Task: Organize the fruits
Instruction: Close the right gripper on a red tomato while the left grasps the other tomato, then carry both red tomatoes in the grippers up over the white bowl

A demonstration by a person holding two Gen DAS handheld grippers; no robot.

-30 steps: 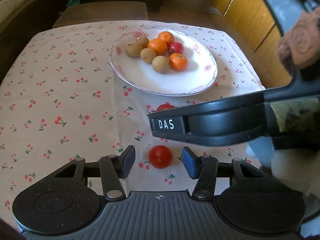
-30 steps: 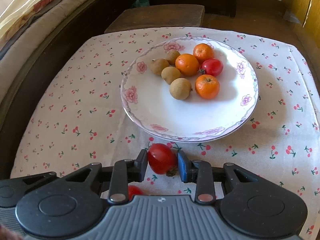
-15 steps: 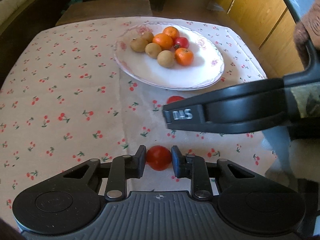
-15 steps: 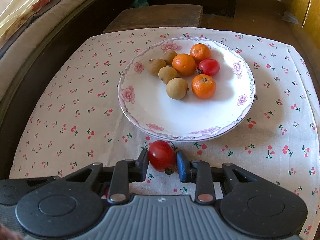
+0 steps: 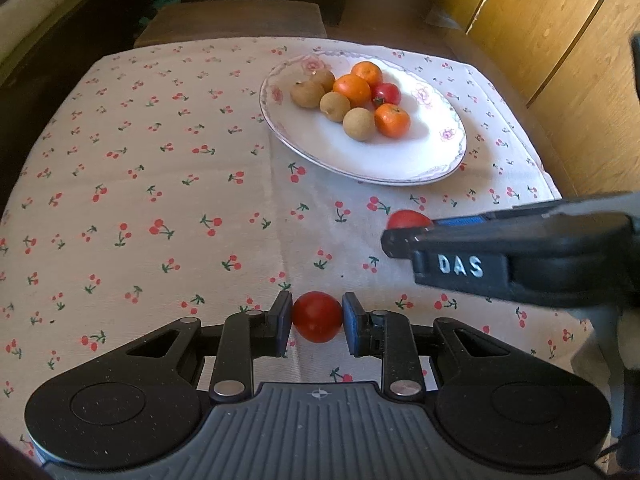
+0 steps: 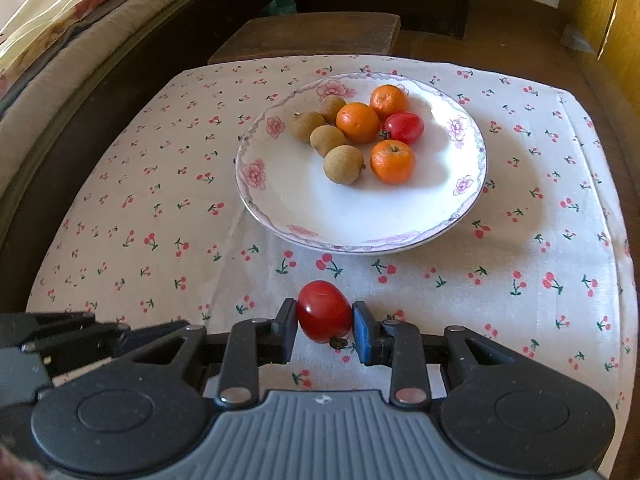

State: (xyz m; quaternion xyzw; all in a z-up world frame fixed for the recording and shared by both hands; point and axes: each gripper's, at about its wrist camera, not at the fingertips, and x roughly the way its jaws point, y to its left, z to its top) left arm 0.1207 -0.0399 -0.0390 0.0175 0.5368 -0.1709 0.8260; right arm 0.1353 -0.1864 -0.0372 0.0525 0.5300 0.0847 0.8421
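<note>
You hold a two-finger gripper in each hand above a table covered with a white tablecloth (image 6: pixel 160 216) printed with small red cherries.

Your left gripper (image 5: pixel 317 318) is clamped on a round red tomato (image 5: pixel 317 317), its blue pads pressing the fruit from both sides, close to the cloth near the table's front edge.

Your right gripper (image 6: pixel 325 320) is likewise clenched on a second tomato (image 6: pixel 324 311), a slightly oval one with its small dark stem end turned down toward the cloth. From the left wrist camera you see this right gripper from the side, entering from the right edge, with the white letters "DAS" on its dark body and only the top of its red tomato showing past the fingertip. The two grippers sit near each other, the right one a little closer to the plate.

Beyond both grippers, a white plate (image 6: pixel 264 176) with pink flowers round the rim rests on the cloth. In its far half lie three oranges (image 6: pixel 392 161), four brown longans (image 6: pixel 344 164) and one more cherry tomato (image 6: pixel 405 127), all clustered and touching. The near half of the plate is bare.

Behind the table stands a dark wooden stool (image 6: pixel 312 34), and yellow wooden cabinet doors (image 5: pixel 560 60) stand to the right.
</note>
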